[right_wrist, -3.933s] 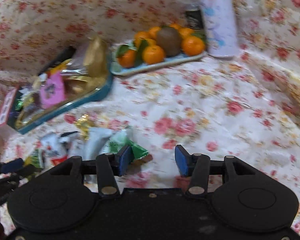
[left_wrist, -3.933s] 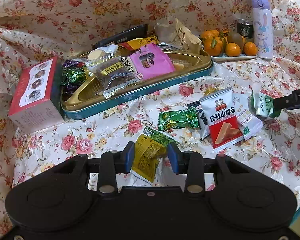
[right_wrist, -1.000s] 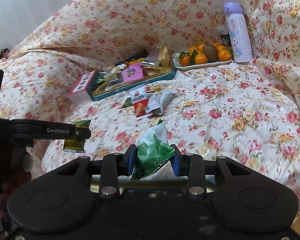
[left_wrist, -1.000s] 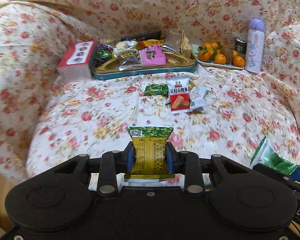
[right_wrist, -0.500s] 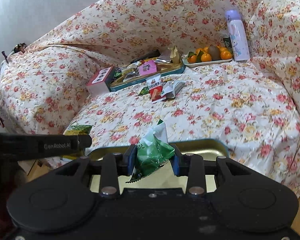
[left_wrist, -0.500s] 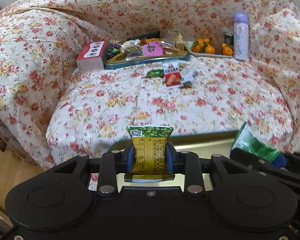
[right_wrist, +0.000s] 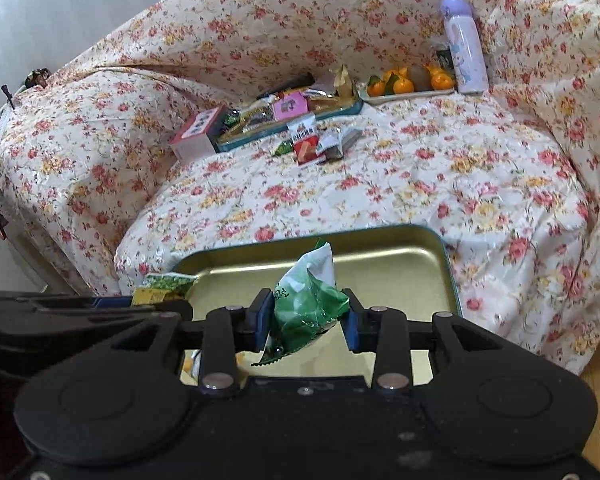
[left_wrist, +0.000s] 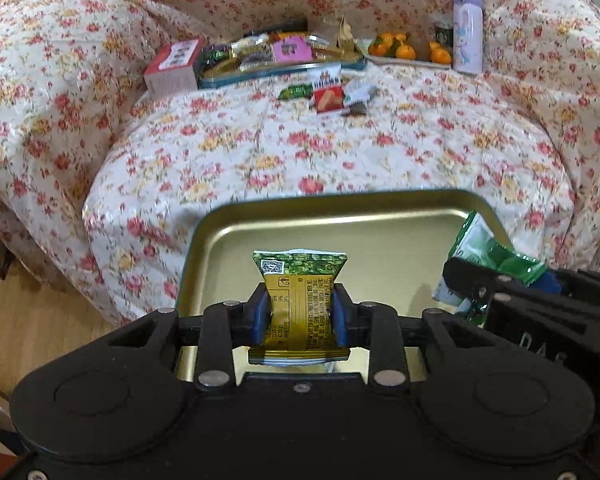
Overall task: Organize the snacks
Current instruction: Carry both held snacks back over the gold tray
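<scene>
My left gripper point(left_wrist: 299, 316) is shut on a gold and green snack packet point(left_wrist: 300, 300) and holds it over a gold metal tray point(left_wrist: 340, 232) close in front of the sofa. My right gripper point(right_wrist: 305, 318) is shut on a green and white snack bag point(right_wrist: 306, 304), over the same tray point(right_wrist: 400, 264). The right gripper and its bag point(left_wrist: 496, 256) also show at the right of the left wrist view. Loose snack packets point(left_wrist: 328, 94) lie on the sofa seat in front of a teal tin full of snacks point(left_wrist: 276, 58).
A red and white box point(left_wrist: 172, 66) stands left of the tin. A plate of oranges point(left_wrist: 410, 52), a dark can point(left_wrist: 443, 34) and a lilac bottle point(left_wrist: 467, 32) stand at the back right. The flowered sofa cover point(left_wrist: 340, 152) fills the view. Wooden floor point(left_wrist: 28, 320) lies lower left.
Both grippers have pulled back from the sofa with their packets held. The gold tray has come into view under them and now fills more of both views.
</scene>
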Demonstrator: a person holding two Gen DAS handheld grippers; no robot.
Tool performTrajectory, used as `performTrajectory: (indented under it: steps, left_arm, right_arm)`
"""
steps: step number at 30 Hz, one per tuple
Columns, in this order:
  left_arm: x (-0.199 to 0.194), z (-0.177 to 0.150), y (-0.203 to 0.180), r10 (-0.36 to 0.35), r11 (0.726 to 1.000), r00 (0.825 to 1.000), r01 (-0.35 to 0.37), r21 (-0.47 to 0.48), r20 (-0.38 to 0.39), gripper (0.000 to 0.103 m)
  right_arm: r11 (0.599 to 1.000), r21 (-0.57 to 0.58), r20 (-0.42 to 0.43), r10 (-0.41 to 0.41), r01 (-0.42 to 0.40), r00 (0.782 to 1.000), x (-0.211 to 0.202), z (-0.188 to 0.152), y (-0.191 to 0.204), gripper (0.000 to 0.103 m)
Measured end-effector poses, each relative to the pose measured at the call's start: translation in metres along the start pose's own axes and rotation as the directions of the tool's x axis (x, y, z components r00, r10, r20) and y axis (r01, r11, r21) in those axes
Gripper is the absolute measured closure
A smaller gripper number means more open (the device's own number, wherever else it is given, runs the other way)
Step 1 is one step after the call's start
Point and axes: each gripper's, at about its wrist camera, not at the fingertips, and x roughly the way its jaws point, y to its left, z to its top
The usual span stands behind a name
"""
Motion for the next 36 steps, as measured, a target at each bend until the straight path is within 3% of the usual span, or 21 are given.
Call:
performTrajectory:
  steps: [12, 17, 27, 36]
  left_arm:
    - [0.022, -0.017, 0.004, -0.038, 0.999, 0.992, 0.034, -0.031, -0.123, 0.063]
    - [0.023, -0.020, 0.020, 0.005, 0.996, 0.992, -0.017, -0.087, -0.130, 0.063]
    - [0.034, -0.027, 0.039, 0.106, 0.984, 0.980, -0.129, -0.127, -0.169, 0.063]
    - [0.040, -0.028, 0.042, 0.105, 0.983, 0.974, -0.133, -0.128, -0.202, 0.063]
  right_arm:
    - [0.997, 0.016, -0.076, -0.070, 0.071, 0.995, 0.011, -0.008, -0.006, 0.065]
    - [0.994, 0.001, -0.079, -0.113, 0.114, 0.990, 0.013, -0.009, -0.007, 0.065]
    - [0.994, -0.049, -0.105, -0.102, 0.097, 0.989, 0.020, -0.009, 0.002, 0.065]
    - [0.992, -0.099, -0.122, -0.090, 0.078, 0.988, 0.025, -0.011, 0.010, 0.065]
